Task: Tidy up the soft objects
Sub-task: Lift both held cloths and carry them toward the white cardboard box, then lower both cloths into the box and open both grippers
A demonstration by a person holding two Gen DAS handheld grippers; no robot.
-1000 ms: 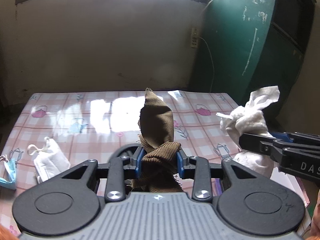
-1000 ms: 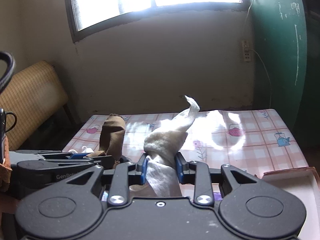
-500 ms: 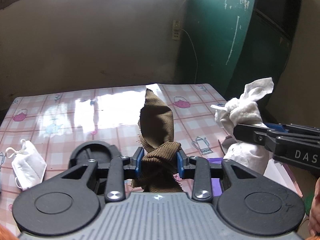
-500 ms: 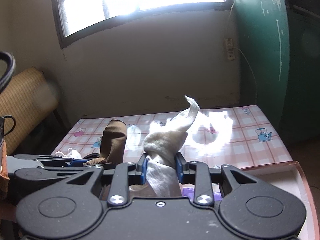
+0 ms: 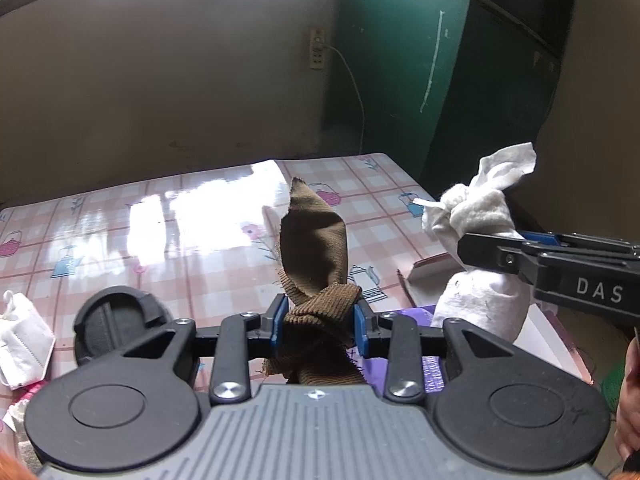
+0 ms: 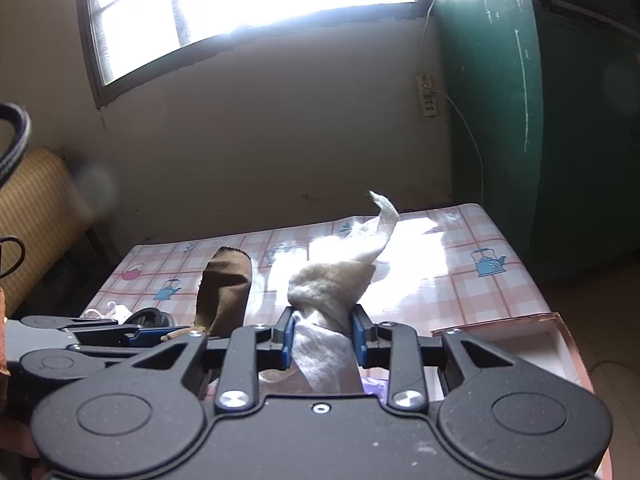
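Note:
My left gripper (image 5: 319, 322) is shut on a brown ribbed cloth (image 5: 314, 248), held above the table. My right gripper (image 6: 323, 334) is shut on a white fluffy cloth (image 6: 332, 280). In the left wrist view the white cloth (image 5: 478, 216) and the right gripper's black fingers (image 5: 520, 256) sit to the right, over a pink box (image 5: 430, 266). In the right wrist view the brown cloth (image 6: 226, 284) and the left gripper's fingers (image 6: 120, 334) sit to the left. Both cloths stick up past the pads.
The table (image 5: 160, 232) has a pink checked oilcloth with teapot prints. A black round lid (image 5: 114, 320) and a white face mask (image 5: 24, 340) lie at its left. The open pink box (image 6: 536, 336) stands at the right front, something purple (image 5: 424, 316) inside. A green door (image 5: 460, 80) is beyond.
Both grippers have moved right and forward with their cloths, toward the pink box. The mask and lid have slid to the left in the left wrist view. Grips unchanged.

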